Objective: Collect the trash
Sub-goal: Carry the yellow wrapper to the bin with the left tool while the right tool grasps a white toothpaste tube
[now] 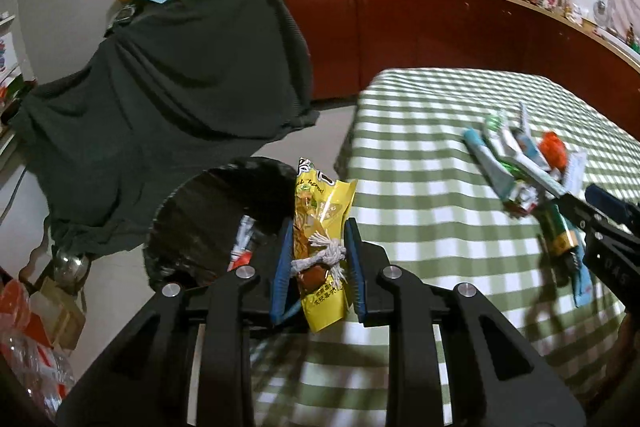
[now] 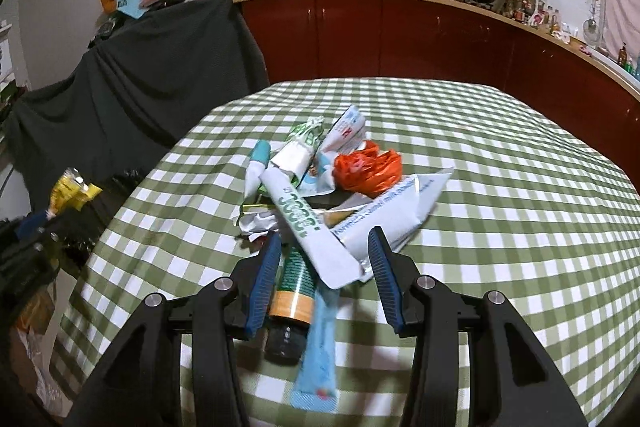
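Now the left gripper (image 1: 318, 259) is closed on a yellow plastic snack wrapper (image 1: 320, 227) with a piece of white knotted string (image 1: 320, 259) pressed against it, and both blue finger pads touch the wrapper. It is held beside the edge of the green and white checked tablecloth (image 1: 440, 131), just next to the black-lined round trash bin (image 1: 208, 203) on the floor. The right gripper (image 2: 324, 267) has its fingers spread apart over the pile of trash on the table: a white toothpaste tube (image 2: 300, 223), a green tube with orange band (image 2: 294, 287), a light blue flat packet (image 2: 320, 347), a crumpled orange plastic bag (image 2: 368, 167) and a silver milk powder sachet (image 2: 392, 215). Nothing is pinched between its pads.
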Available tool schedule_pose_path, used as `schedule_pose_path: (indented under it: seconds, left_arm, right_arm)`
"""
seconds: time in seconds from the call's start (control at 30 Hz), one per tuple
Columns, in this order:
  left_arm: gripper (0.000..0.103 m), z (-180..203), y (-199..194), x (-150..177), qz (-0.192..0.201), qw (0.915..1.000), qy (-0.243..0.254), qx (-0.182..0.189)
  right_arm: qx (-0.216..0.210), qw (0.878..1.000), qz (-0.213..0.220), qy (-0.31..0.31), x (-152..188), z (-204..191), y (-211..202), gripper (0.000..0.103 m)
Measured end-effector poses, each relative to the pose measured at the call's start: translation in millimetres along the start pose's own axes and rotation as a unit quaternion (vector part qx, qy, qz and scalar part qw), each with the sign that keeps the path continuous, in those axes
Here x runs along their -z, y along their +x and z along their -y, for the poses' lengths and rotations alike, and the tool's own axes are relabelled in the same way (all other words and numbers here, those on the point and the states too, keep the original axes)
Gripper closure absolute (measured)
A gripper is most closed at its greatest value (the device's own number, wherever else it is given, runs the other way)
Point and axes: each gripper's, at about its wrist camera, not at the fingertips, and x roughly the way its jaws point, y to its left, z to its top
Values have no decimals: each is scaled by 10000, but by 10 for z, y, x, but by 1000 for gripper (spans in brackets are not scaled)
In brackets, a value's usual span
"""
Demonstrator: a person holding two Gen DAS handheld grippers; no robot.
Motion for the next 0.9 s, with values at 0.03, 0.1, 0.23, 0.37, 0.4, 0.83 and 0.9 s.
schedule_pose_path:
  seconds: [0.03,0.1,0.23,0.37,0.4,0.83,0.9]
  left_arm:
    - [78,-38,2,-4,3,10000,-28,-22]
    - [78,-126,18,-13,0,9999,-95,-69]
    - [78,-242,45,2,-39,9998,-174,-131]
    - [78,-306,75,22,-69,9996,-225,-159]
    - [78,-318,80,29,-82,9996,-232,-159]
    - [78,-365,111,52,-121,9994,-245,-204]
    - [78,-386,115,57,-122,9993,-254,-236]
  right_arm:
    - [-5,10000,-52,-16,-5,-15,29,57]
    - [5,9999,-125,-40,-7,-44,69,57]
    - [-89,9995,-305,51,-3,-13,139,60]
    - [-187,9992,-354,82,13,3,140,75]
    - [-191,9992,-347,84,18,7,131,76]
    - [-308,9985,-315,319,-23,78,135,73]
    - [-314,9985,-292,336,-39,81,134,73]
